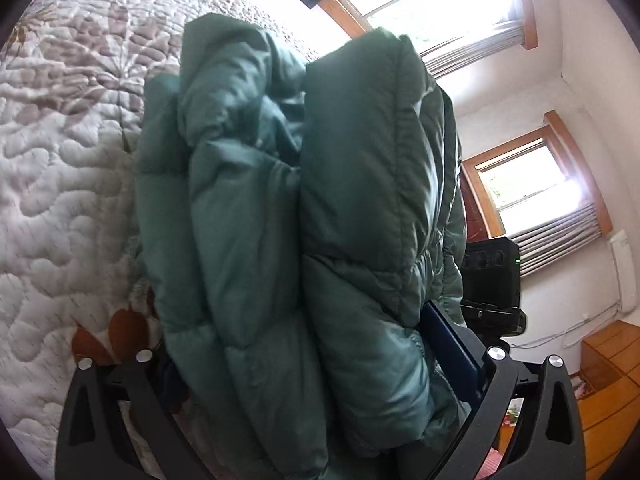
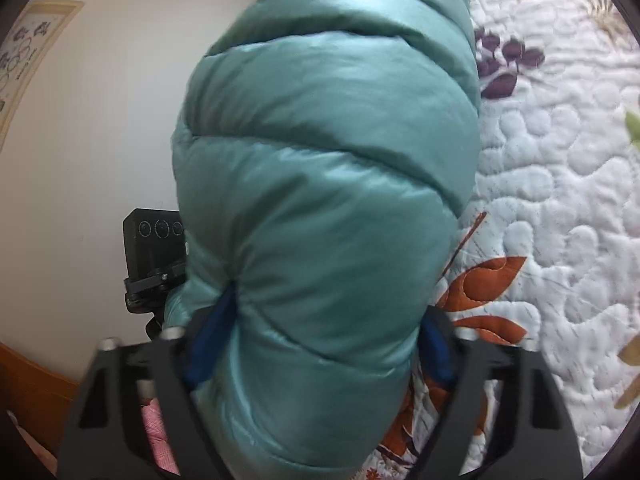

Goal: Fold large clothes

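Both wrist views, close, seemingly share jacket (image 1: pixel 304 200).

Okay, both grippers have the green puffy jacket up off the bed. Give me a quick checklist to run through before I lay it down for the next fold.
1. Left gripper closed on the jacket: ok, several thick layers are bunched between its fingers.
2. Right gripper closed on the jacket: ok, the padding bulges between its blue pads.
3. Quilt free beside the jacket for laying it down: ok in the part that shows.
4. Jacket hanging evenly between both grippers: cannot tell, each view shows only its own end.
5. Layers in the left grip neatly aligned: not ok, they look bunched and uneven.
6. Black camera on its stand clear of the jacket: cannot tell, it sits just behind the fabric.
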The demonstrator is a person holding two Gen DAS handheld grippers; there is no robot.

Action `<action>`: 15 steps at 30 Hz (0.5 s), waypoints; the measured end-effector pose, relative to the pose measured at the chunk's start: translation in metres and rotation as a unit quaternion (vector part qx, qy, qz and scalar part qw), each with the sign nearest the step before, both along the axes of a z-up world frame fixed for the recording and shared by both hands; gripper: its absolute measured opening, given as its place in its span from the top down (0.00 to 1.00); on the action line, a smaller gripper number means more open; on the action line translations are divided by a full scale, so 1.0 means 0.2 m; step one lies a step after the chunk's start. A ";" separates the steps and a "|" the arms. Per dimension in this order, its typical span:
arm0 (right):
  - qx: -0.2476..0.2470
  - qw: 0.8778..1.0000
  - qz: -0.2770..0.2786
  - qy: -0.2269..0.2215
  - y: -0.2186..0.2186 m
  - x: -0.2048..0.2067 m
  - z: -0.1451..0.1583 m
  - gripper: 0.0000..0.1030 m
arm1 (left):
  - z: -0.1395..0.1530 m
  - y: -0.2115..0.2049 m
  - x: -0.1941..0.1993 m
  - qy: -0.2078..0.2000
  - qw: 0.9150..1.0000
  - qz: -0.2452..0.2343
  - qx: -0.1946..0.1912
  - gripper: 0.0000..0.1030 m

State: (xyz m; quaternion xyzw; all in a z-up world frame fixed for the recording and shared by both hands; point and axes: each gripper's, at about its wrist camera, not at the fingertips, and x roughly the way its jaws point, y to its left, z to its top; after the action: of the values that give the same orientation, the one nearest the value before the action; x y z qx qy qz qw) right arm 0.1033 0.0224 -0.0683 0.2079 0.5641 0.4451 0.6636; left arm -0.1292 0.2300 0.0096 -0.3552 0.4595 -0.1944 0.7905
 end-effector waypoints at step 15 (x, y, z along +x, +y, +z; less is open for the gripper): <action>-0.036 0.992 -0.069 -0.100 -0.49 0.10 0.36 0.56 | 0.23 -0.43 0.44 -0.054 0.997 -0.060 0.004 0.38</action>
State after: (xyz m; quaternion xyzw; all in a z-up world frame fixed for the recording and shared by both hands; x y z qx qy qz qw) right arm 0.1224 -0.0749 0.0032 0.1766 0.4949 0.3961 0.7530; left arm -0.0416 0.1433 0.0565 -0.3128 0.4376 -0.2590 0.8023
